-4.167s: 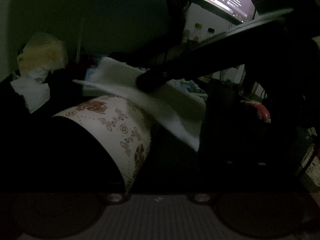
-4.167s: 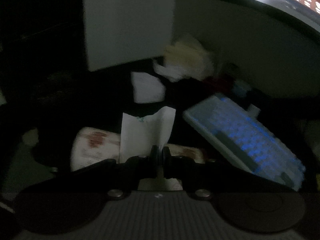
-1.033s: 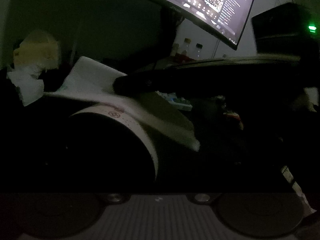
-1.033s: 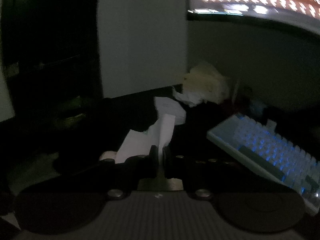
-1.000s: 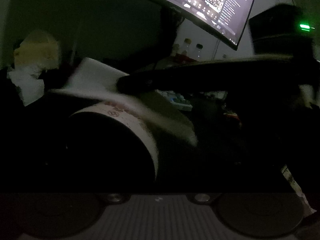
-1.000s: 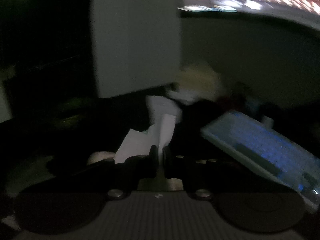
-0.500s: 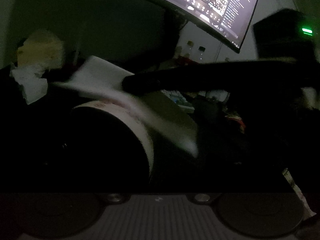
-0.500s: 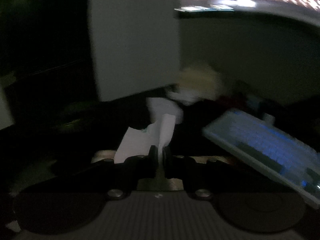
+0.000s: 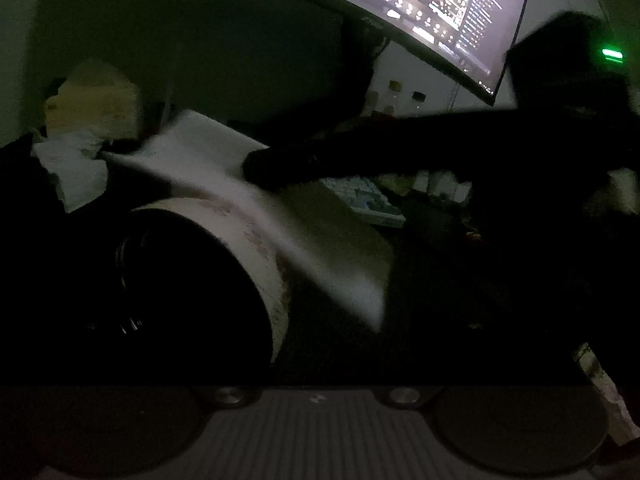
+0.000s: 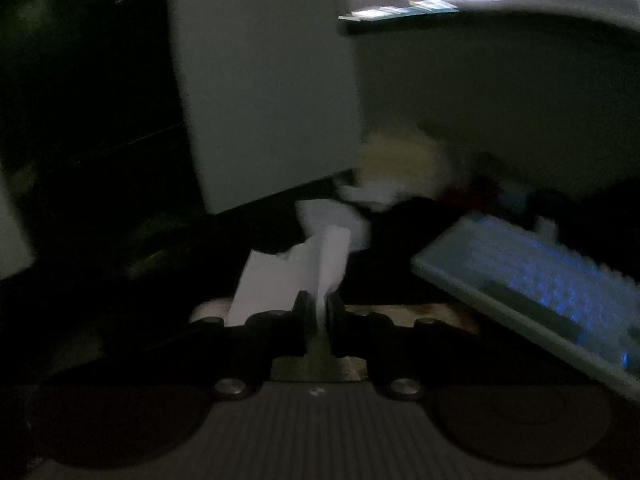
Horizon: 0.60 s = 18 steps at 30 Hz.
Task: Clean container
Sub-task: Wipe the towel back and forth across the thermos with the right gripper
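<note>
1. Since the earliest frames, the container [image 9: 248, 236] has turned so its patterned side faces away and its dark mouth shows more toward the left wrist camera; the white tissue [image 9: 224, 168] lies further over its upper wall.
2. Right tongs [image 10: 318, 312] are nearly closed, pinching a fold of the tissue between the pads; their jaws have just been opening slightly, with the tissue between them.
3. Left tongs are hidden in darkness in their own view, so I cannot tell how wide they stand or whether they grip the container.
4. Lying on its side near the left camera, the container looks like a light paper tub: its thin wall would likely dent, so the rim seems the firmest hold. The tissue is soft and may tear or slip.
5. Around it, the dark desk [image 10: 400, 216] carries a backlit keyboard [image 10: 540, 288] and crumpled tissues [image 9: 76, 168], below a curved monitor [image 9: 460, 8]. Dim light hides much.
</note>
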Tool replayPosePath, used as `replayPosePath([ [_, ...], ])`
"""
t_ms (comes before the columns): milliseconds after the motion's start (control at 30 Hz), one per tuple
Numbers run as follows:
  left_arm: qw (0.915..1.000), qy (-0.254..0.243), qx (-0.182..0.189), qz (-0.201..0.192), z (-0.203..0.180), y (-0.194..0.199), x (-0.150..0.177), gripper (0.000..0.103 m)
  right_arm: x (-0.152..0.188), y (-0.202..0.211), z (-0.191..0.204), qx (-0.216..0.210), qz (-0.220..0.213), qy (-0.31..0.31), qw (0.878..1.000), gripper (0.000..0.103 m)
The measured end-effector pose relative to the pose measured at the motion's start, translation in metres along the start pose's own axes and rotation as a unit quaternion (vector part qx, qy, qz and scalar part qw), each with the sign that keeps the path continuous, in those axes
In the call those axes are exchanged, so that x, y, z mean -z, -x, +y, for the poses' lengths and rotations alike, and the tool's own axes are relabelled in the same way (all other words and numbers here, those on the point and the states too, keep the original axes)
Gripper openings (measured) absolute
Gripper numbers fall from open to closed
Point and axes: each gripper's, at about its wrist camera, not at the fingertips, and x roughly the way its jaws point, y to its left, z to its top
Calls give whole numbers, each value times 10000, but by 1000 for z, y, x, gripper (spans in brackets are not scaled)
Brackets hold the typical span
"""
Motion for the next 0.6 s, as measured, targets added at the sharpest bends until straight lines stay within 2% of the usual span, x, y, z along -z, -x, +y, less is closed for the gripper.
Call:
replayPosePath([
  [33, 10000, -1, -6, 4, 0, 0, 0, 103, -2, -3, -8, 61, -7, -63, 10000, 12],
  [100, 10000, -8, -5, 11, 0, 0, 0, 103, -3, -8, -15, 488, -34, -214, 9986, 12],
  [367, 9999, -119, -37, 28, 1, -2, -1, 103, 3, 2, 22, -310, -37, 543, 9980, 12],
  [467, 9999, -143, -59, 45, 0, -2, -2, 103, 1, 3, 18, -263, 8, 562, 9981, 12],
  [600, 9998, -149, -71, 59, 0, -2, -2, 103, -3, -2, 5, 172, 106, 298, 9994, 16],
])
